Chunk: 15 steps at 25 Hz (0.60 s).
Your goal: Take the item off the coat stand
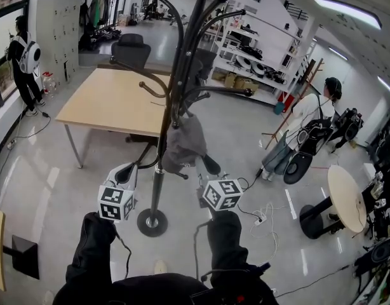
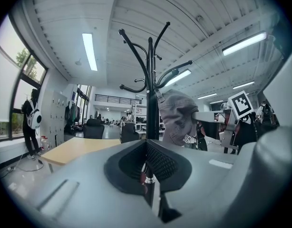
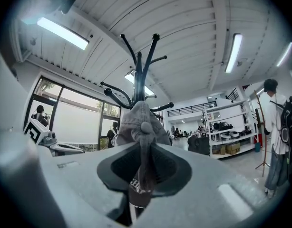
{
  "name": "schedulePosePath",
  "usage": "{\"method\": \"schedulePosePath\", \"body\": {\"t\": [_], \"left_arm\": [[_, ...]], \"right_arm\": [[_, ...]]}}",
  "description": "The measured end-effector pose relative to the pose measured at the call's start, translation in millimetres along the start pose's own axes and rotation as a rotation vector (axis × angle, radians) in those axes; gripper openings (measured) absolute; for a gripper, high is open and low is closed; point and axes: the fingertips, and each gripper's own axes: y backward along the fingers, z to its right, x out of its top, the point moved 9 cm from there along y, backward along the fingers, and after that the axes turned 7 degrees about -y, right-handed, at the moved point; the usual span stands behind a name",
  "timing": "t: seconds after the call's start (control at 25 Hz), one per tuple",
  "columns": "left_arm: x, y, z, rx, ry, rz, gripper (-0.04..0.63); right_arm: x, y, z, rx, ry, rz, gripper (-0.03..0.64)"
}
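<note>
Jaws of my right gripper (image 3: 145, 151) pinched the grey cap (image 3: 136, 122) hanging on the coat stand (image 3: 139, 75); my left gripper (image 2: 147, 160) clamped its pole (image 2: 150, 108).

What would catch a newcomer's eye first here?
A black coat stand fills the middle of the head view, a grey cap hanging on it. The right gripper is shut on the cap; the left gripper grips the coat stand's pole.

Soft matt cloth cap (image 1: 182, 142); glossy metal coat stand (image 1: 158, 186); smooth wooden table (image 1: 112, 100)
</note>
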Motion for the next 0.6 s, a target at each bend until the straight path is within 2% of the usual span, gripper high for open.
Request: {"method": "schedulePosePath", "body": {"t": [0.6], "left_arm": [[4.9, 6.8, 0.7, -0.003, -0.002, 0.006, 0.002]], "right_arm": [[30.7, 13.5, -1.7, -0.007, 0.007, 0.064, 0.048]]}}
